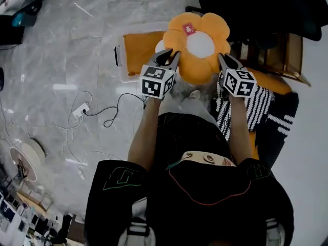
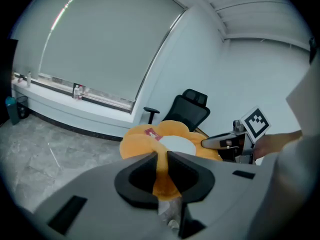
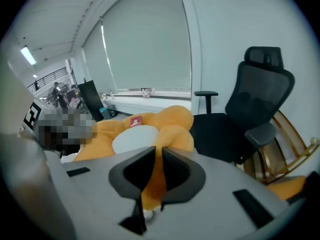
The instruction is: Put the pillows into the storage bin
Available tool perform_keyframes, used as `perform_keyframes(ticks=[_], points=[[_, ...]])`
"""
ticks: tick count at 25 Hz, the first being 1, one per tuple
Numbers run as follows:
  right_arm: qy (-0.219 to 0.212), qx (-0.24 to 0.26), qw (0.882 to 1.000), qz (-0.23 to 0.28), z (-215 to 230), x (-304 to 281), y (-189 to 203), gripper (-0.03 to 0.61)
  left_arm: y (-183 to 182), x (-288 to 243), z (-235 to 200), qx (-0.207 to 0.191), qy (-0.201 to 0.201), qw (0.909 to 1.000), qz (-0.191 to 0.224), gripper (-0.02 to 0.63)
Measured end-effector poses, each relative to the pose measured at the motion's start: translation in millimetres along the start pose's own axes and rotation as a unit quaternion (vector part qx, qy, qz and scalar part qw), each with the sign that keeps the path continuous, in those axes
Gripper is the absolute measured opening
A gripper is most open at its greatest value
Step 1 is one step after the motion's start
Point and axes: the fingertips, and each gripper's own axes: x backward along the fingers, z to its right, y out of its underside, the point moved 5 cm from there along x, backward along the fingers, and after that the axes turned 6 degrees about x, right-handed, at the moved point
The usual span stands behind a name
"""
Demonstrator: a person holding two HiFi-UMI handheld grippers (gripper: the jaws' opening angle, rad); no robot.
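Observation:
An orange flower-shaped pillow [image 1: 197, 47] with a white centre and a red tag hangs in the air between both grippers, over the clear storage bin [image 1: 125, 70]. My left gripper [image 1: 170, 57] is shut on the pillow's left petal [image 2: 161, 176]. My right gripper [image 1: 221, 58] is shut on its right petal [image 3: 156, 171]. A flat orange pillow [image 1: 141, 45] lies inside the bin. In the left gripper view the right gripper [image 2: 207, 143] shows at the flower pillow's [image 2: 165, 139] far side.
A black office chair [image 3: 250, 114] stands just behind the flower pillow [image 3: 145, 134]. A black-and-white striped cushion [image 1: 256, 106] and an orange one [image 1: 274, 83] lie at the right. Cables and a power strip [image 1: 82, 109] trail over the marble floor at the left.

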Motion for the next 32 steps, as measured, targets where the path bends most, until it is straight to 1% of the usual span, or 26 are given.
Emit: perform_keyframes(ticks=[3,4,5,6,7,8,9,10,11,14,15,16,18,19,20,23,24,28,31,32], points=[[-0.011,0.011,1.0,0.01,-20.3,-12.2,-12.7,0.05,1.7,20.8,-15.5,0.009,-0.025,0.9995,0.019,0.057],[-0.006,0.011,1.0,0.019,-23.0,-17.0,-15.2,0.073,2.2,24.4,-21.4,0.007,-0.038,0.999,0.024,0.069],[0.0,0.01,1.0,0.028,-23.8,-22.5,-15.4,0.111,4.3,26.3,-28.9,0.002,-0.057,0.9981,0.024,0.115],[0.007,0.006,0.999,0.032,-23.0,-27.7,-13.0,0.169,9.0,26.7,-37.6,-0.001,-0.077,0.9969,0.017,0.188],[0.013,-0.001,0.999,0.031,-21.4,-31.0,-8.3,0.21,15.9,26.4,-45.9,0.005,-0.091,0.9958,0.005,0.267],[0.017,-0.009,0.999,0.026,-19.7,-31.1,-1.9,0.227,22.8,26.6,-51.9,0.021,-0.096,0.9951,-0.006,0.331],[0.018,-0.015,1.0,0.02,-18.5,-28.2,5.2,0.227,27.7,28.0,-55.0,0.04,-0.094,0.9947,-0.01,0.328],[0.018,-0.02,1.0,0.015,-17.4,-23.8,12.0,0.227,29.9,29.8,-55.9,0.053,-0.089,0.9946,-0.008,0.312],[0.017,-0.024,1.0,0.011,-15.7,-19.2,18.2,0.225,30.0,30.7,-55.7,0.058,-0.085,0.9947,-0.003,0.286],[0.003,-0.05,0.999,0.01,-8.7,-5.4,31.2,0.218,26.3,26.5,-50.8,0.049,-0.073,0.9962,0.003,0.199],[-0.004,-0.063,0.998,0.017,-6.5,0.1,32.9,0.217,24.4,23.9,-47.9,0.043,-0.068,0.9968,0.002,0.18],[-0.008,-0.074,0.997,0.026,-4.2,5.9,33.7,0.193,21.9,20.9,-44.6,0.036,-0.064,0.9973,0.002,0.178],[-0.003,-0.084,0.996,0.041,0.0,17.4,34.4,0.109,15.9,14.6,-36.6,0.023,-0.053,0.9984,0.002,0.169],[0.003,-0.087,0.995,0.047,1.3,22.8,34.1,0.054,12.3,11.8,-32.0,0.018,-0.044,0.9989,0.003,0.156],[0.008,-0.089,0.995,0.054,1.7,27.7,33.0,0.021,8.0,9.4,-27.1,0.013,-0.034,0.9993,0.004,0.136],[0.02,-0.097,0.992,0.08,-0.6,39.9,24.7,0.004,-10.1,2.6,-9.8,-0.012,0.0,0.9999,0.012,0.063],[0.024,-0.097,0.991,0.09,-1.0,43.8,21.1,0.003,-17.1,-0.3,-2.5,-0.022,0.012,0.9996,0.015,0.05],[0.037,-0.099,0.985,0.136,4.9,66.0,5.6,0.003,-44.4,-12.8,36.1,-0.06,0.059,0.996,0.031,0.031],[0.056,-0.111,0.978,0.166,14.8,88.0,-2.4,0.002,-63.1,-21.1,69.0,-0.092,0.093,0.9905,0.041,-0.005],[0.066,-0.117,0.976,0.173,19.1,94.7,-3.1,0.003,-68.0,-24.6,79.4,-0.103,0.105,0.9883,0.042,-0.005]])
